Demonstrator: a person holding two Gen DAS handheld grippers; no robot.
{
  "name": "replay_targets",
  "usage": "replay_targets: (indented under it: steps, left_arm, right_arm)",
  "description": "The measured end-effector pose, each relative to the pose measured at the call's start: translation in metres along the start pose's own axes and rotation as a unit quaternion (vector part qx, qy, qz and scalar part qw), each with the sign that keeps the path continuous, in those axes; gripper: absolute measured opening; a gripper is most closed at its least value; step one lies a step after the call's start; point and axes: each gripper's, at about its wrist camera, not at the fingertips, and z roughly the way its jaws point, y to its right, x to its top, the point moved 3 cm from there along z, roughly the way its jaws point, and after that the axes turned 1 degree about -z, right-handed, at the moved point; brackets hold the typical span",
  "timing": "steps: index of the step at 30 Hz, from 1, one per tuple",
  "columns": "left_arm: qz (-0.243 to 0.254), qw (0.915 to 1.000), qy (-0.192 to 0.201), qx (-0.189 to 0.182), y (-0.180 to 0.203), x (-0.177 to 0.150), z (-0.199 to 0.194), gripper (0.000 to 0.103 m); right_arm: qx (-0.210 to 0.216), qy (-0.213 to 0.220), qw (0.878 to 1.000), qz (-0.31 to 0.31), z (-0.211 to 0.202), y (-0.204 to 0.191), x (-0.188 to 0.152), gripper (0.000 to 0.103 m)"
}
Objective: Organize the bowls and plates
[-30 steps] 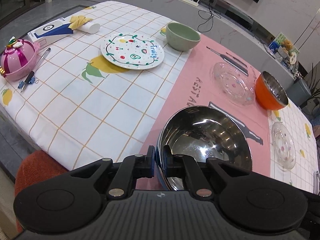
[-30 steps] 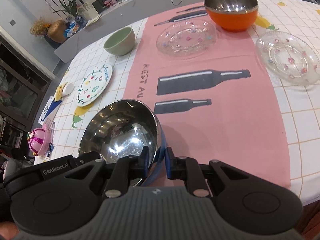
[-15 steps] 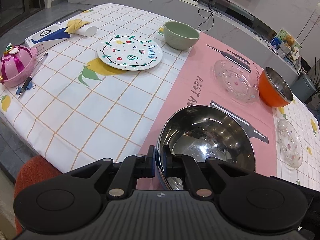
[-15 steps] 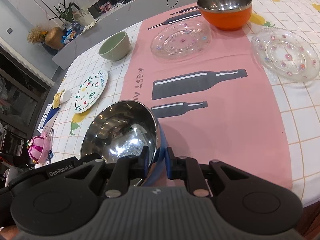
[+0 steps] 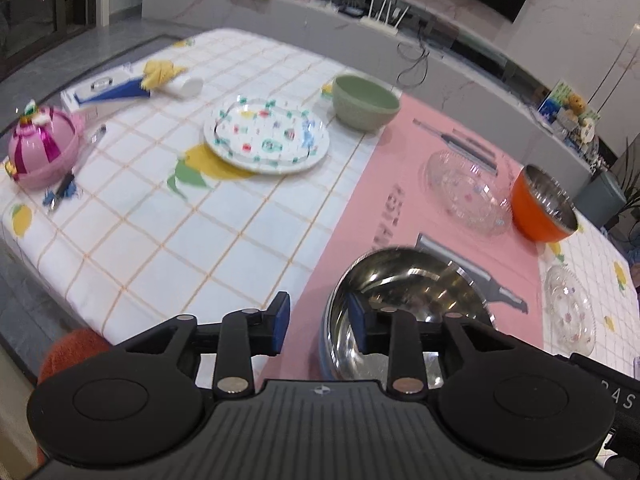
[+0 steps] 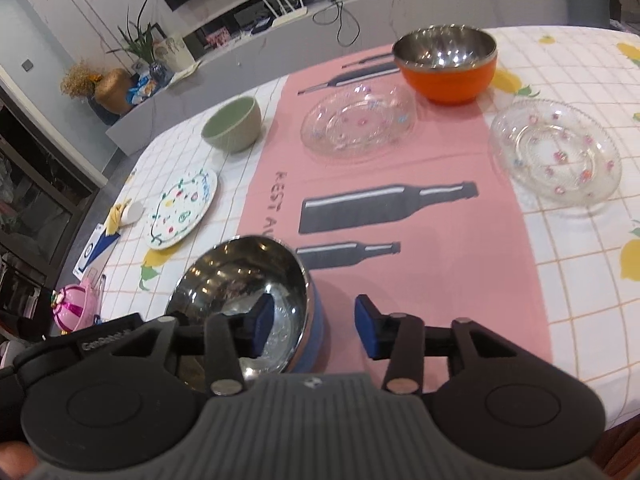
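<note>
Two hand-held grippers straddle opposite sides of the rim of a blue-walled stainless steel bowl sitting on the pink runner at the near edge of the worktop. The left hand-held gripper is spread wide, one pad inside the bowl and one outside, gripping nothing. The right hand-held gripper is equally wide, likewise clasping nothing. Farther back stand an orange steel-lined bowl, a green ceramic bowl and a clear glass plate.
</note>
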Motion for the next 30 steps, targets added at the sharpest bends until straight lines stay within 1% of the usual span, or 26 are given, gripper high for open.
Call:
replay_targets:
  steps: [2, 5, 9, 10, 16, 23, 27, 30]
  left_arm:
    - [0.007, 0.9998, 0.015, -0.01, 0.003, 0.005, -0.007, 0.043]
    - [0.018, 0.9989, 0.03, -0.031, 0.011, 0.011, -0.015, 0.045]
    - [0.031, 0.9975, 0.034, -0.054, 0.022, 0.018, -0.017, 0.048]
    - [0.035, 0.9971, 0.034, -0.059, 0.025, 0.02, -0.016, 0.048]
    - [0.045, 0.9952, 0.026, -0.083, 0.042, 0.026, -0.011, 0.049]
    - [0.079, 0.9908, 0.011, -0.11, 0.08, 0.035, 0.006, 0.05]
    - [0.1, 0.9875, 0.001, -0.123, 0.108, 0.047, 0.02, 0.05]
    - [0.114, 0.9856, -0.013, -0.124, 0.132, 0.056, 0.034, 0.05]
  right_arm:
    - [-0.001, 0.007, 1.0, 0.006, -0.004, 0.003, 0.003, 0.05]
    - [-0.003, 0.02, 1.0, 0.012, -0.009, 0.007, 0.008, 0.054]
    - [-0.008, 0.034, 0.999, 0.017, -0.014, 0.013, 0.014, 0.06]
    - [-0.009, 0.037, 0.999, 0.018, -0.015, 0.015, 0.015, 0.06]
    - [-0.022, 0.04, 0.999, 0.028, -0.011, 0.027, 0.022, 0.062]
    - [-0.043, 0.041, 0.997, 0.047, -0.003, 0.049, 0.034, 0.063]
    - [-0.062, 0.044, 0.995, 0.059, 0.002, 0.066, 0.05, 0.063]
    - [-0.075, 0.041, 0.994, 0.065, 0.008, 0.079, 0.069, 0.064]
